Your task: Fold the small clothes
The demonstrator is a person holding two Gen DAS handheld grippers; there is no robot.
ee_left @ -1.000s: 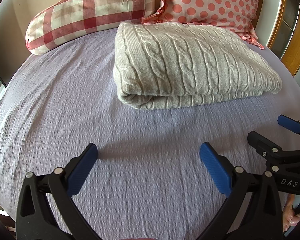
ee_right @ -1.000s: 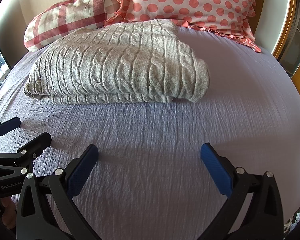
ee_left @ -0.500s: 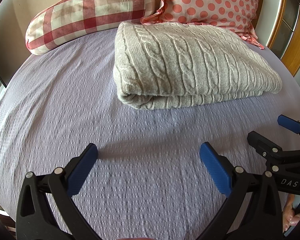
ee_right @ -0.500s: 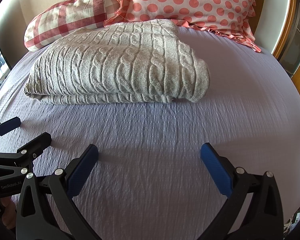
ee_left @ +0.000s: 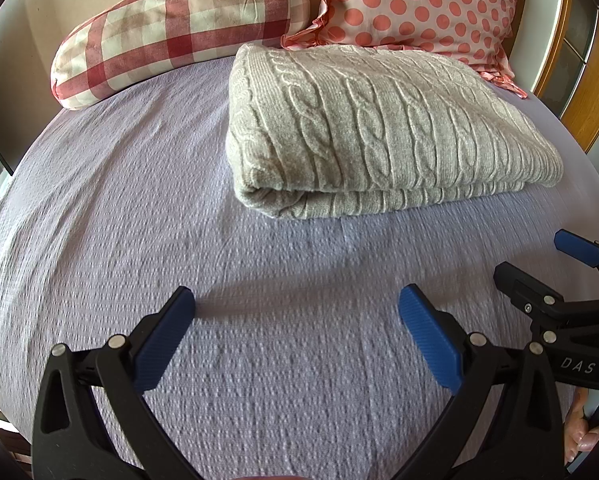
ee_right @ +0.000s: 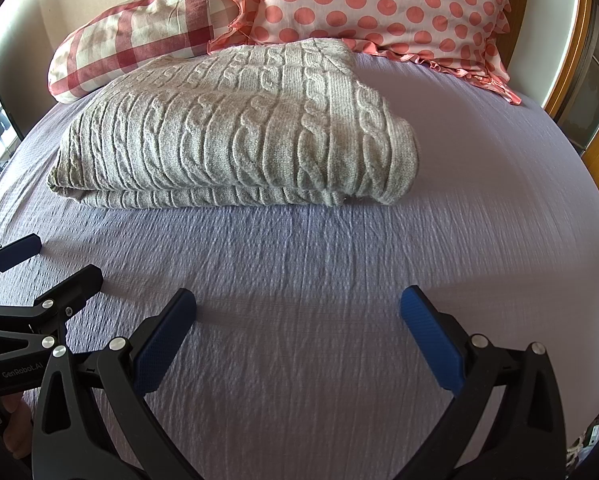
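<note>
While both tools are parked over bare sheet, the risks noted below are judgements from the present layout only. At the far left, the checked pillow lies at the head of the bed, with the lavender bedsheet stretching below it. The left gripper has its blue pads wide apart and nothing between them; it sits low over the sheet, well short of the garment. Centre, the grey cable-knit sweater lies folded in a thick stack, its far edge touching the polka-dot pillow. To the right, the right gripper is likewise spread wide and empty, just beside its partner.

Hazards: the knit is bulky and layered, so a shallow pinch at the near edge would likely lift only the top layer and undo the fold. The loose sheet could be caught together with the garment. A further fold toward the pillows may push the stack against them and skew it.
</note>
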